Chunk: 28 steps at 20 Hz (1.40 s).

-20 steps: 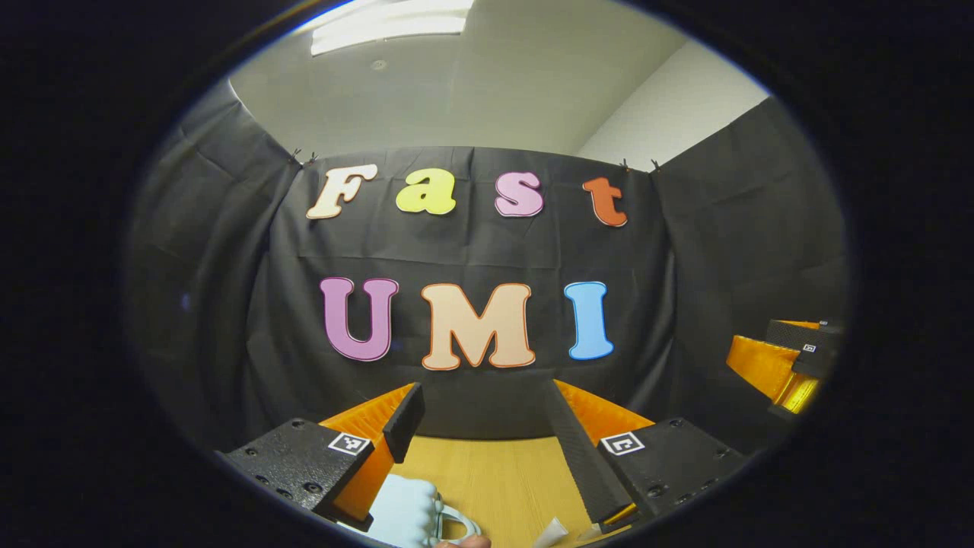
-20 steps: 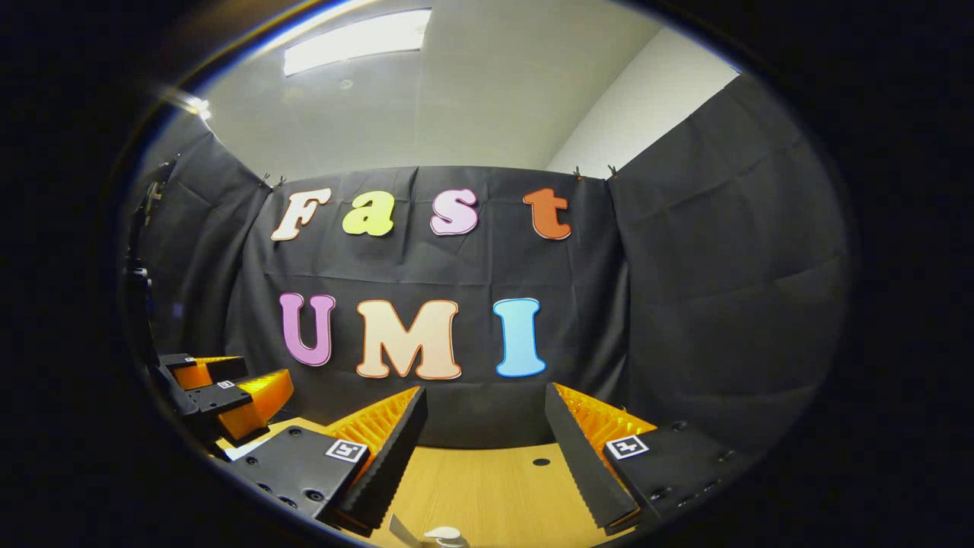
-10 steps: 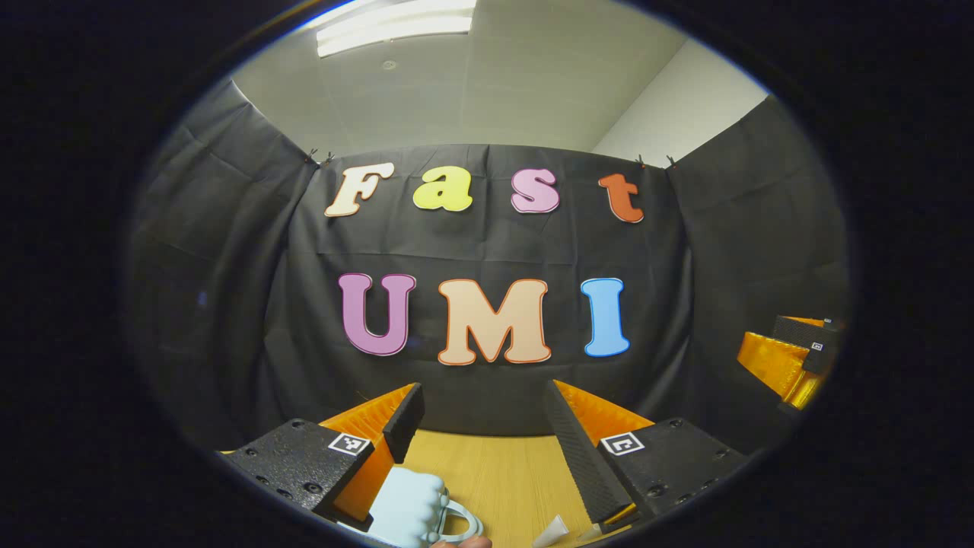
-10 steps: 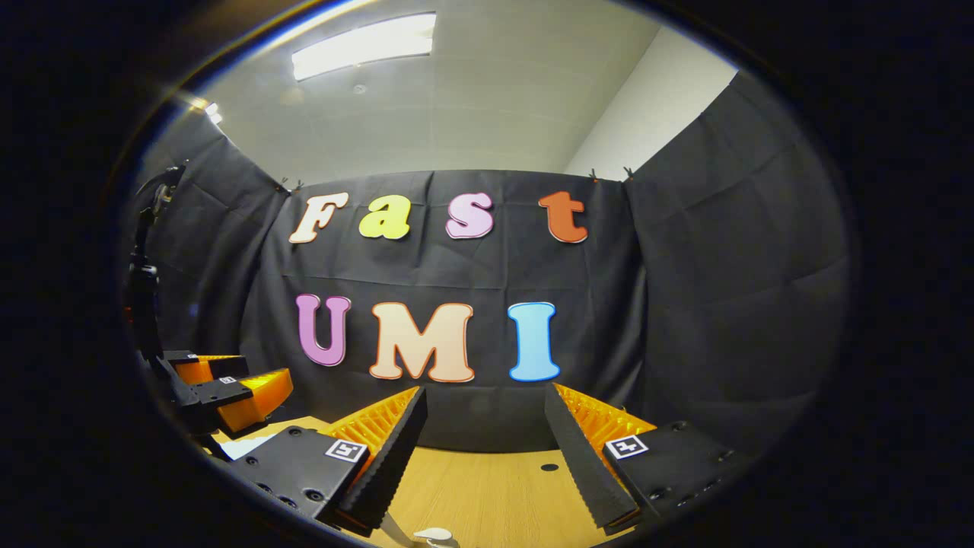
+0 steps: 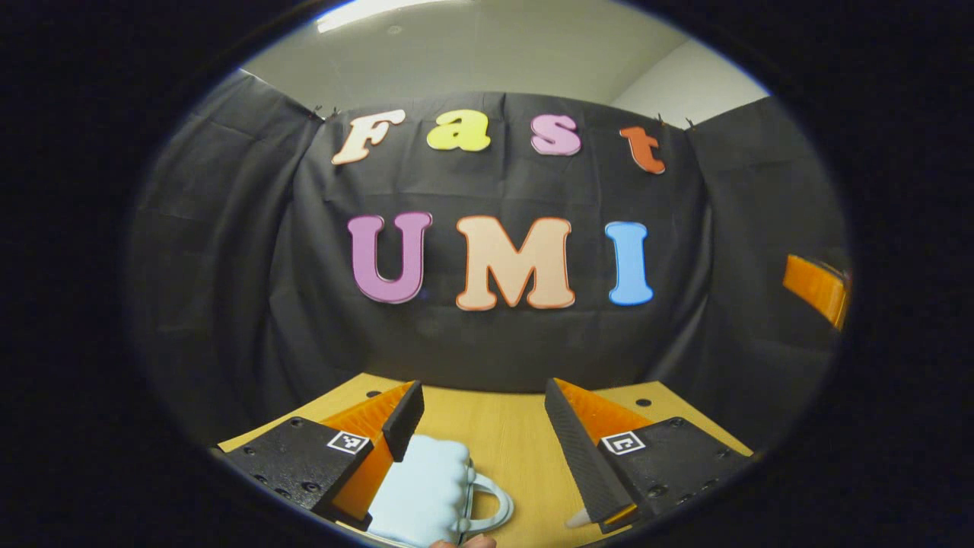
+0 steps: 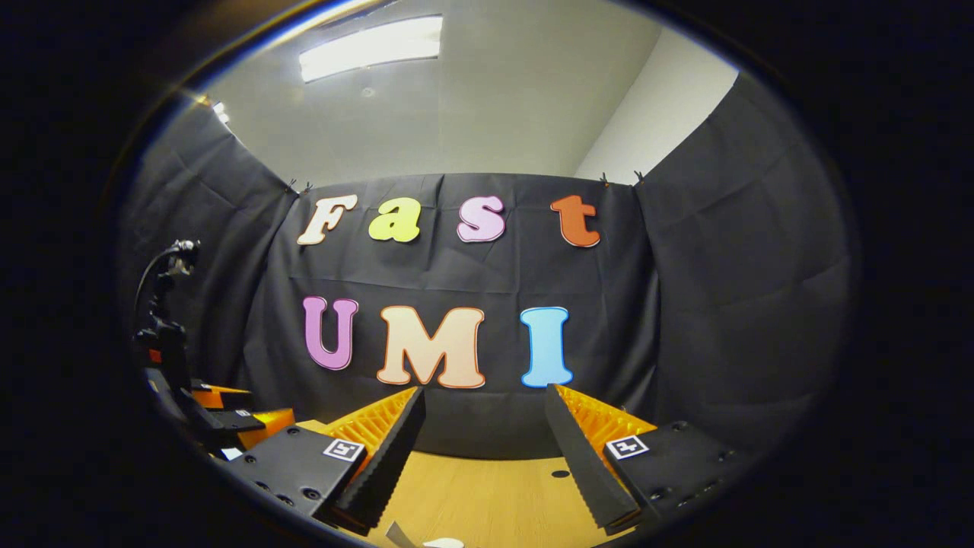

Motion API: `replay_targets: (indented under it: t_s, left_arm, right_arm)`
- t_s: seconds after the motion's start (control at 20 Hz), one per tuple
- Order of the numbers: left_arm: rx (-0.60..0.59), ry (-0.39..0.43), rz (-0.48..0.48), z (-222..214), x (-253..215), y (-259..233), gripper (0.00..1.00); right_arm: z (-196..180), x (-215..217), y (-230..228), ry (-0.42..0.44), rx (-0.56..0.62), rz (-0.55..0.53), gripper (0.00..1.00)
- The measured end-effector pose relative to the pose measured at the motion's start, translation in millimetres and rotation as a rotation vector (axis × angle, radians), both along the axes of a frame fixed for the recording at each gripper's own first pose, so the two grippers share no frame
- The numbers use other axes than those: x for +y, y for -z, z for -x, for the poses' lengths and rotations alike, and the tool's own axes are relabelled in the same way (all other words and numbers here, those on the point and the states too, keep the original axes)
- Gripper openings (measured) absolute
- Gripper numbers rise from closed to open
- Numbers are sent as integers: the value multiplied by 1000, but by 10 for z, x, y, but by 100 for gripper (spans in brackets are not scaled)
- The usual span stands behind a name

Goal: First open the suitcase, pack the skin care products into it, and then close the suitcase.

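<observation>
Booth: black cloth walls on three sides, a pale ceiling with a lit strip light above them.
Table [image 5: 502,426]: light wood, reaching up to the foot of the back cloth; small dark holes sit in its far part.
Left gripper [image 5: 481,415]: low over the table, pointing at the back cloth, its fingers spread wide with nothing between them.
Suitcase [image 5: 426,491]: small, pale blue, ribbed, with a looped handle on its right side; it lies on the table just beside the left gripper's left finger, partly tucked under it. Whether the finger touches it cannot be told. Its lid looks closed.
White object [image 5: 577,518]: a small pale tip on the table under the left gripper's right finger; too little shows to name it.
Right gripper [image 6: 484,426]: above the table, also facing the back cloth, fingers wide apart and holding nothing. From the left gripper view, a part of it shows off to the table's right.
White scrap [image 6: 443,543]: on the table's near edge, between the right gripper's fingers; unclear what it is.
</observation>
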<state>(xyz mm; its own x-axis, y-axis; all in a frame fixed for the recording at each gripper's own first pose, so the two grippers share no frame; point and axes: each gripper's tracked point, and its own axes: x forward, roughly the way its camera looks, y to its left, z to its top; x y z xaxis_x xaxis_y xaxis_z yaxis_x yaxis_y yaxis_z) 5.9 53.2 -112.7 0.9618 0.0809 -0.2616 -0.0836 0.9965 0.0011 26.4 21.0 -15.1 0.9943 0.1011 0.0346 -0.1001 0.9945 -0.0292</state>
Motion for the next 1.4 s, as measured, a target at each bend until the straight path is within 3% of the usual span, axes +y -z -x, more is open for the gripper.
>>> replay_targets:
  t_s: [0.15, 0.6, 0.95, 1.4]
  left_arm:
    - [76, 35, -2, -34, -51, 332, 94]
    - [264, 75, 32, -3, -284, 1148, 95]
    - [453, 47, 88, 111, -317, 1807, 94]
    - [618, 46, 92, 154, -412, 2310, 96]
  right_arm:
    - [13, 114, 122, -9, 44, 4, 100]
    - [-77, -163, 431, 66, 151, 7, 100]
    - [-99, -244, 537, 83, 180, 45, 99]
    - [-111, -268, 613, 91, 197, 96, 99]
